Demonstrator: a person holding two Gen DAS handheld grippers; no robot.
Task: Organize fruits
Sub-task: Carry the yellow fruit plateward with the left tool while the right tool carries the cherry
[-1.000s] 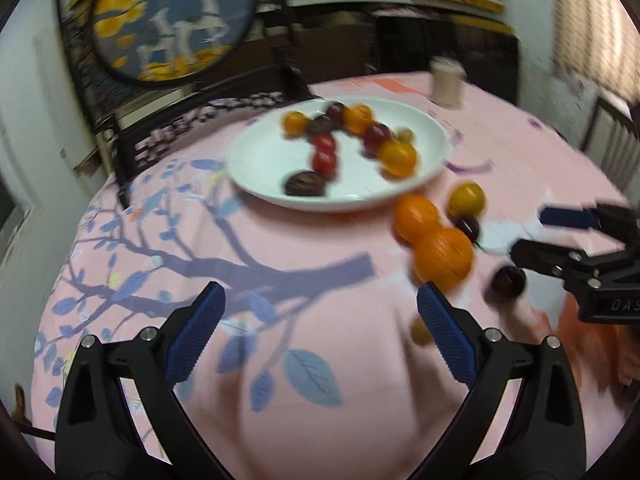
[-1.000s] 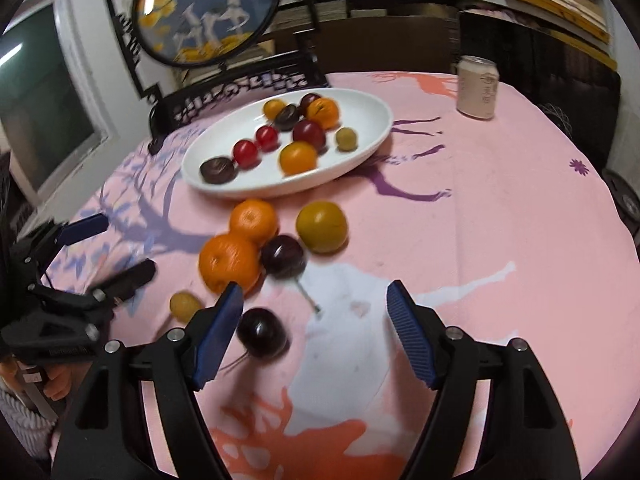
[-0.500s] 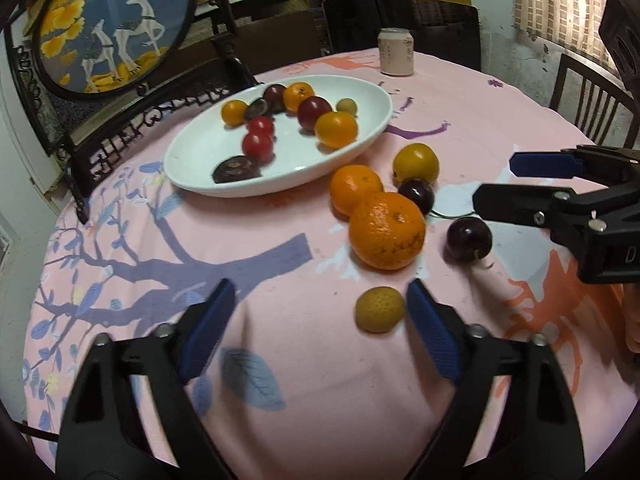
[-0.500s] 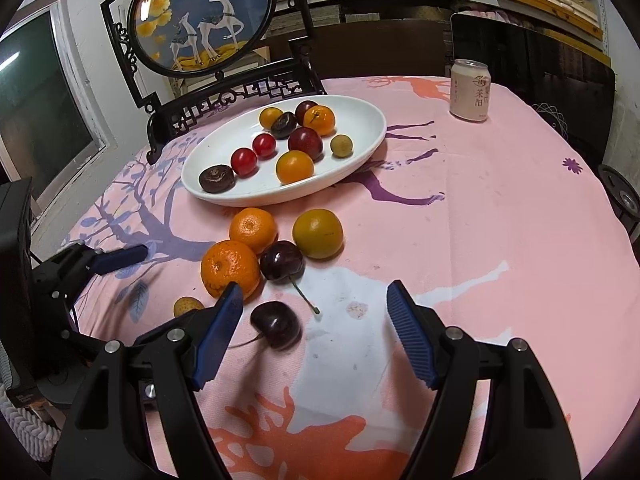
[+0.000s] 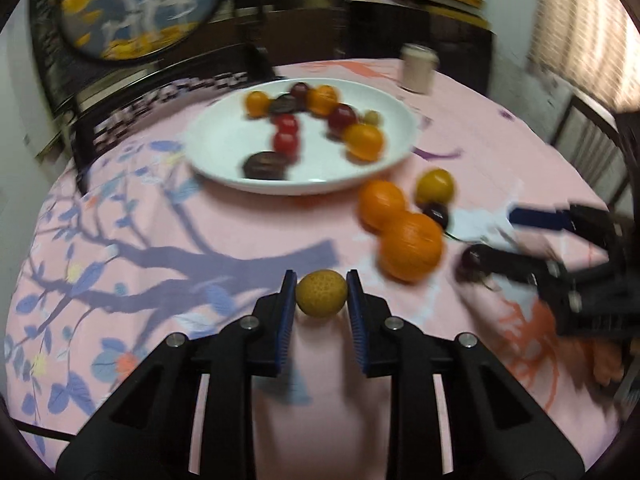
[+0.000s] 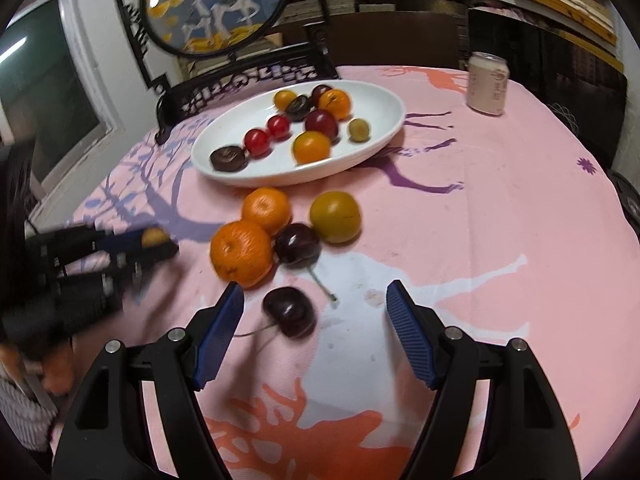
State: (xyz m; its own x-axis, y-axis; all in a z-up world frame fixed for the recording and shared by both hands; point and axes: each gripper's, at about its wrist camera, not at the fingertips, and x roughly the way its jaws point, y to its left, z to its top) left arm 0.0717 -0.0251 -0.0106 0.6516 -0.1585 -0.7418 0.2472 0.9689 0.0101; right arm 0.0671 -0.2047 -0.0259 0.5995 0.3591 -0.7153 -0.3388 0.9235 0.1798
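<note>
One small, pitted yellow fruit, likely light and soft-skinned, sits clamped across its middle in the left tongs, while the right tongs gape around a delicate dark cherry.

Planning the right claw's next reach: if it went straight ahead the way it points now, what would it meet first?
Probably the dark stemmed cherry lying just ahead between the open right claw fingers, nearer its left finger; depth is unclear.
</note>
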